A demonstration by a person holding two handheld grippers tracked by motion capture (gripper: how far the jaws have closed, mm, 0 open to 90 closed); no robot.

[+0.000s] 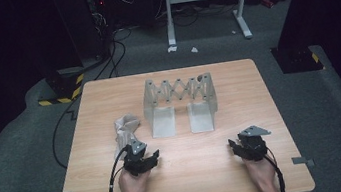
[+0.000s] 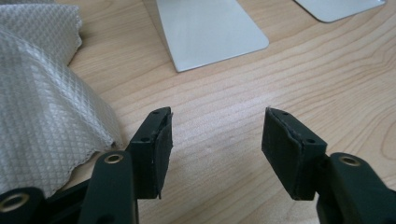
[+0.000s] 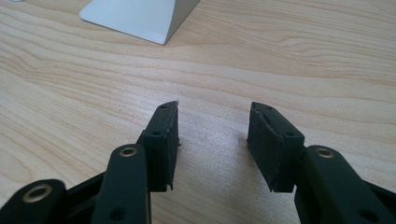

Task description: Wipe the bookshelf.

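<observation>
Presently, a wooden table (image 1: 184, 175) carries a grey metal rack (image 1: 179, 102) with a scissor-lattice back and two flat feet, standing at the middle of the far half. A pale crumpled cloth (image 1: 125, 127) lies just to the left of the rack's left foot.

Left gripper (image 1: 153, 156): held in the person's left hand (image 1: 132, 182) at the near left of the table, resting just beside the cloth's near end. In the left gripper view its jaws stand well apart with nothing between them; bare wood shows in the gap, the cloth lies beside the left jaw, and one rack foot sits ahead.

Right gripper (image 1: 233, 145): held in the right hand (image 1: 259, 169) at the near right, well apart from the rack. In the right gripper view its jaws are likewise spread, gripping nothing, over bare table.
</observation>
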